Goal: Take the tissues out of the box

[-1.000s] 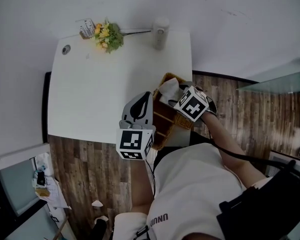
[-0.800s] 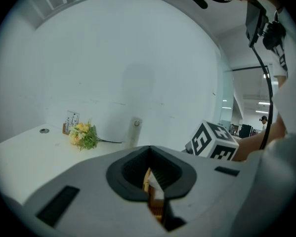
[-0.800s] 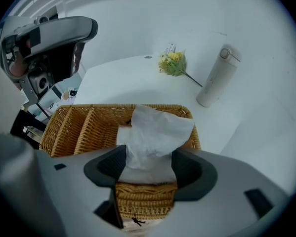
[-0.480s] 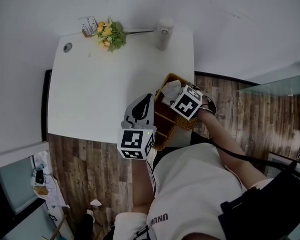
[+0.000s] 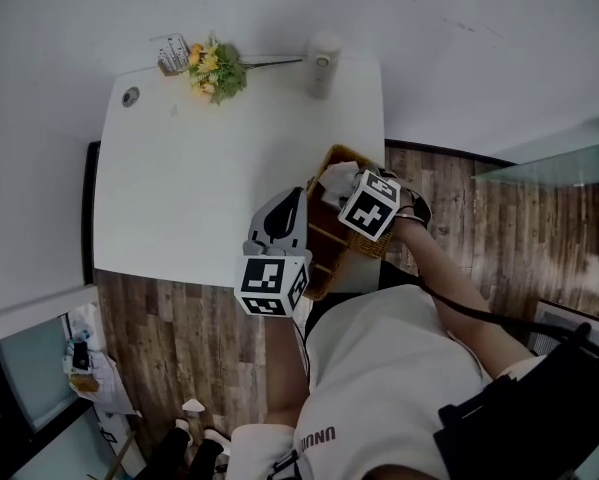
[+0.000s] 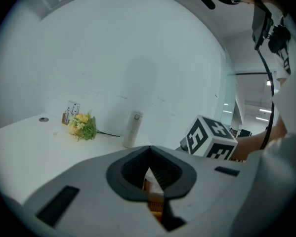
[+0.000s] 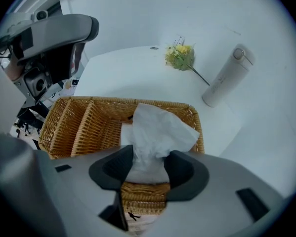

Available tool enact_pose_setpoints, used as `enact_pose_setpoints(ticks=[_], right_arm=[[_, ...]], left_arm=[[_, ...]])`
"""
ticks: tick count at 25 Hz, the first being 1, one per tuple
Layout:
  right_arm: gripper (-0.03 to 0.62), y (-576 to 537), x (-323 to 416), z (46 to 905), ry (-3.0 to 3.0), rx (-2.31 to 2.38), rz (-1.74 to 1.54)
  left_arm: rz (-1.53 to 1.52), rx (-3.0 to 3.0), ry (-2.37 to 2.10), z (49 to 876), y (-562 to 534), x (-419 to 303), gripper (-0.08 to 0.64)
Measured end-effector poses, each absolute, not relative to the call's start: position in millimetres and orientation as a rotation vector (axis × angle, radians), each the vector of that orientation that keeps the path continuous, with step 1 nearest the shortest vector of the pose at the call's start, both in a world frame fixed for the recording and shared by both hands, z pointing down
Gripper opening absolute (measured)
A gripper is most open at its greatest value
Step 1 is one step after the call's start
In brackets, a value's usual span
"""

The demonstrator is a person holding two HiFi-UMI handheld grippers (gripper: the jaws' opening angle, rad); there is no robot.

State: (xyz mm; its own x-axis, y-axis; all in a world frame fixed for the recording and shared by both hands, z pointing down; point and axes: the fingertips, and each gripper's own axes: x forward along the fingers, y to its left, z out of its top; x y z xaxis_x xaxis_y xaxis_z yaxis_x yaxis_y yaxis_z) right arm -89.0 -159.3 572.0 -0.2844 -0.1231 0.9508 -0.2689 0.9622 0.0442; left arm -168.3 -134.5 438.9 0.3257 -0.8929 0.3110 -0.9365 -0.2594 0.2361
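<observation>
Right gripper view: my right gripper (image 7: 148, 164) has jaws that have just been closing and now pinch the tissue (image 7: 157, 127) sticking up from the wicker box (image 7: 83, 127) (at the bench (image 7: 123, 73) corner). My left gripper (image 6: 148, 152) has its jaws together.

Looks like an office or a fitted-out test room. Plain white wall (image 5: 279, 8) behind a white desk (image 5: 179, 188), with a round cable port (image 5: 130, 96) near its far left corner. Along the far edge, tidy showroom dressing: a sprig of yellow flowers (image 5: 215, 71), a small printed card (image 5: 171, 55), a white bottle (image 5: 321, 65). Wood-plank floor (image 5: 179, 338) under the near edge. Glass partition (image 6: 231, 107) off to the right, with ceiling strip lights (image 6: 263, 111) beyond it.
</observation>
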Motion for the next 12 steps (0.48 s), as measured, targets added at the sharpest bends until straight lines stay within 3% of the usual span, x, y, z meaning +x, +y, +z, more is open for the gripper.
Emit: enact_pose_setpoints(ticks=[12], right_arm=[[0.16, -160.3, -85.7, 570.6, -1.876, 0.266, 0.064]], left_arm=[[0.126, 2.187, -1.671, 436.4, -130.0, -175.7, 0.012]])
